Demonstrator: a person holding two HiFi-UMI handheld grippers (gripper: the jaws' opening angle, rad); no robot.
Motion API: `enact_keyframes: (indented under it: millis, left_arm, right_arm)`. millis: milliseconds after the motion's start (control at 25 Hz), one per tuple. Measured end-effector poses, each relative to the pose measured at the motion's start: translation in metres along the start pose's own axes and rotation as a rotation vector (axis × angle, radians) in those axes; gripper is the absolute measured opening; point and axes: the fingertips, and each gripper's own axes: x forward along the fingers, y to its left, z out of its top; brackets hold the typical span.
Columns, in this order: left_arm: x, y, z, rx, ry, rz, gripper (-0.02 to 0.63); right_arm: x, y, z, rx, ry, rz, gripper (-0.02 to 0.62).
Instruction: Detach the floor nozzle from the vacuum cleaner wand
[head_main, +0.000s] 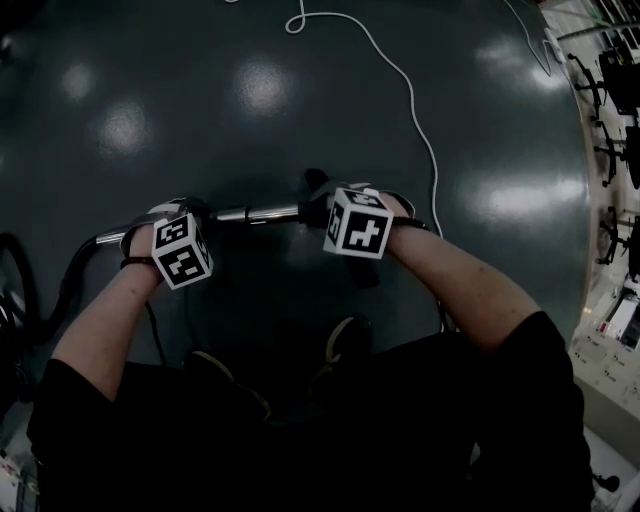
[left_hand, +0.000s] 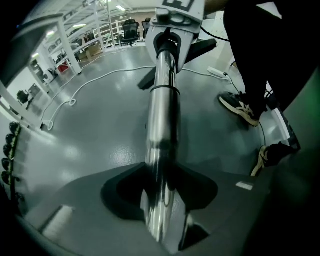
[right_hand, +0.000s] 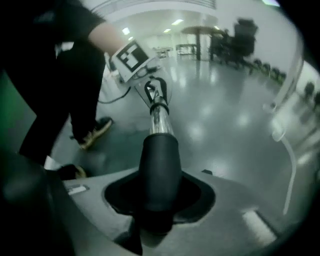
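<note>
The vacuum's chrome wand (head_main: 255, 213) lies level in front of me, held between both grippers. In the left gripper view, my left gripper (left_hand: 160, 210) is shut on the chrome wand (left_hand: 161, 125), the tube running up between its jaws. My right gripper (right_hand: 157, 200) is shut on the black neck (right_hand: 159, 165) of the floor nozzle, where the chrome wand (right_hand: 159, 121) enters it. The black floor nozzle (head_main: 365, 272) sticks out crosswise behind the right marker cube (head_main: 357, 222). The left marker cube (head_main: 182, 250) sits a forearm's length away along the wand.
A white cable (head_main: 405, 85) snakes over the dark glossy floor. My shoes (head_main: 345, 340) stand just below the wand. A black hose (head_main: 70, 280) curves off at the left. Shelving (head_main: 615, 100) lines the right edge. A power strip (left_hand: 217, 72) lies on the floor.
</note>
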Motion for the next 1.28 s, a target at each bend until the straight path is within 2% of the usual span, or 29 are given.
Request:
enact_keyframes:
  millis: [40,80,120,240,400,600,760,880,1160,1200,1280]
  left_arm:
    - [0.001,0.003,-0.002,-0.003,0.006,0.005,0.173]
    - [0.002,0.006,-0.004,-0.009,0.007,0.008,0.173]
    - [0.004,0.008,-0.005,-0.013,0.007,0.009,0.173]
    - [0.016,0.004,-0.012,0.007,0.044,-0.001,0.173]
    - [0.041,-0.003,-0.02,0.031,0.122,-0.009,0.172]
    - [0.065,-0.001,-0.027,0.029,0.191,0.025,0.173]
    - [0.08,-0.003,-0.031,0.036,0.235,0.038,0.173]
    - [0.09,-0.006,-0.034,0.04,0.265,0.046,0.173]
    - [0.093,-0.006,-0.037,0.018,0.306,0.028,0.178]
    - [0.093,-0.007,-0.037,0.01,0.308,0.026,0.179]
    - [0.09,-0.012,-0.039,-0.02,0.298,0.003,0.191]
  right_arm:
    - [-0.004,0.004,-0.004,0.076,-0.027,0.092,0.126]
    - [-0.009,0.004,-0.008,0.107,-0.052,0.133,0.126]
    - [-0.012,-0.001,-0.013,0.098,-0.066,0.119,0.126]
    - [0.002,-0.022,-0.031,-0.029,-0.029,-0.052,0.126]
    - [0.037,-0.026,-0.046,-0.138,0.002,-0.138,0.126]
    - [0.057,-0.037,-0.057,-0.129,-0.018,-0.278,0.127]
    - [0.065,-0.035,-0.058,-0.137,-0.03,-0.342,0.127]
    - [0.074,-0.033,-0.064,-0.167,0.019,-0.379,0.127]
    - [0.101,-0.019,-0.083,-0.174,0.165,-0.302,0.192]
    - [0.103,-0.015,-0.082,-0.162,0.162,-0.285,0.209]
    - [0.107,-0.008,-0.078,-0.146,0.149,-0.258,0.283]
